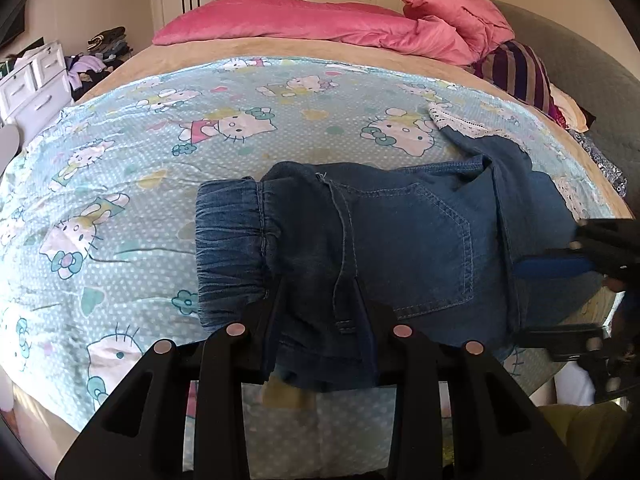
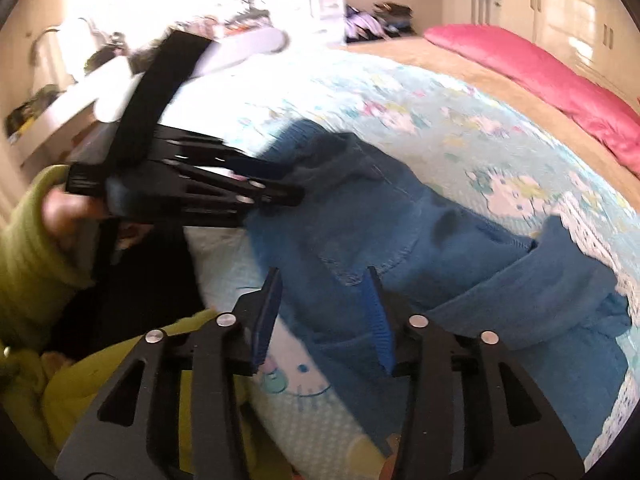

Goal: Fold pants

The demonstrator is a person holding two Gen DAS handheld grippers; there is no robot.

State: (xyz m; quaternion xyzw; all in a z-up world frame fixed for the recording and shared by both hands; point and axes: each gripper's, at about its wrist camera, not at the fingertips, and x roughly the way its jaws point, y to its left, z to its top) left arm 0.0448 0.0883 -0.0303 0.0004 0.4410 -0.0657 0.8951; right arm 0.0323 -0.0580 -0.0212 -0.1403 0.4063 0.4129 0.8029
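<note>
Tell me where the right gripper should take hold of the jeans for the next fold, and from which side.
Probably the hem end of the jeans, by the white lace trim on the far right. That end lies loose and bunched on the sheet, so come in low from the right edge. The right gripper looks open.

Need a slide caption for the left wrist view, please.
Left gripper open over folded denim pants on a cartoon-cat bedsheet; right gripper at the right edge.
</note>
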